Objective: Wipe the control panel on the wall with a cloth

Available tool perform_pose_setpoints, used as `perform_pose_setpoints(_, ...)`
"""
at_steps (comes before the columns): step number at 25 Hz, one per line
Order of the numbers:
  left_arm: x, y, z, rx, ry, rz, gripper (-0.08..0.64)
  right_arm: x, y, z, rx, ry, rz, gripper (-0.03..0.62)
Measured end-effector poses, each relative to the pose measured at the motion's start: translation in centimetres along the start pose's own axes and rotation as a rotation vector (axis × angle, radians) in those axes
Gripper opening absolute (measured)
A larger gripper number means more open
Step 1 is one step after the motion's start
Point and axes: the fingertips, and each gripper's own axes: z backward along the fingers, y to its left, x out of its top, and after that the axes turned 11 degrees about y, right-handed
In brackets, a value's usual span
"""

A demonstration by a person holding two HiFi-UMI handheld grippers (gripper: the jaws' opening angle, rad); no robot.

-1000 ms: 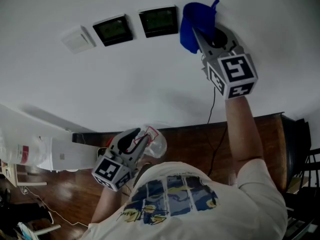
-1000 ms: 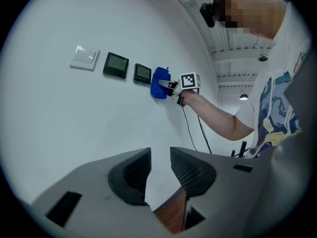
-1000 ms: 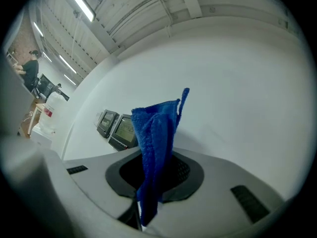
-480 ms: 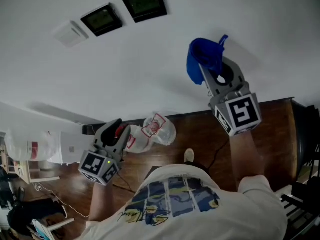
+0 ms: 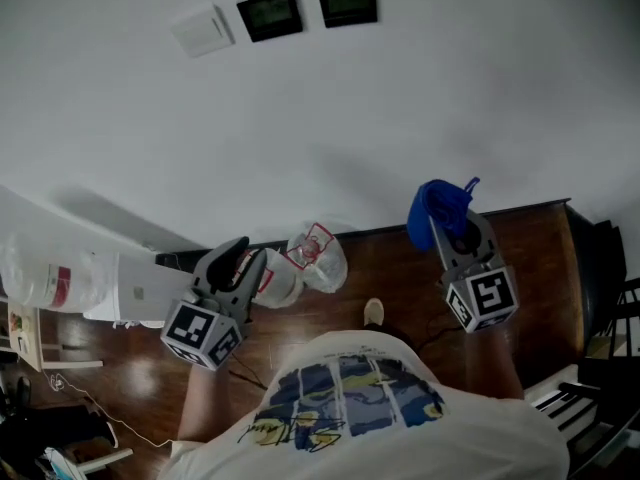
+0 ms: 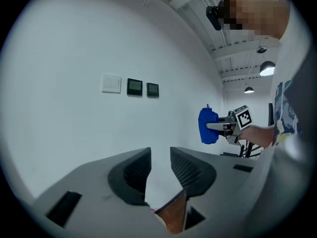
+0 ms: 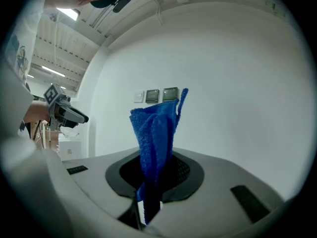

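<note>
Right gripper [image 5: 446, 226] pinches the blue cloth [image 5: 431, 206] at lower right, left gripper [image 5: 243, 255] gapes slightly, empty; a slackened pinch could drop it

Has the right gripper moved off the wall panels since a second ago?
Yes. The right gripper, holding the blue cloth, was right beside the right-hand dark panel a second ago. Now it is well below that panel.

Dim, greyish pictures with soft wall shadows; both gripper views are fisheye-warped with black corners.
</note>
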Motion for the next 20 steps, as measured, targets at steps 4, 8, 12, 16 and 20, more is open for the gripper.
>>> perform_pose_setpoints(4,-1.9,-0.8,3.9,-0.029,-0.037,0.009,0.107,2.5,5.8,2.3,0.005,-0.049,0.01,0.077)
perform_pose_setpoints(8,-3.6,-2.1,7.8,-0.06,-0.075,0.002,0.107,4.0,11.1,5.3,0.029,-0.052,0.043,0.077)
perform_pose_setpoints(12,-5.9,-2.6,10.7,-0.071,-0.104,0.028,0.107,4.4,15.0,8.6,0.039,-0.04,0.063,0.077)
perform_pose_setpoints(16,-7.7,-2.7,12.7,-0.064,-0.111,0.054,0.107,4.9,17.3,10.8,0.037,-0.062,0.08,0.077)
perform_pose_setpoints(20,-7.4,-2.9,14.1,-0.048,-0.12,0.048,0.107,4.4,18.3,12.4,0.044,-0.054,0.101,0.075)
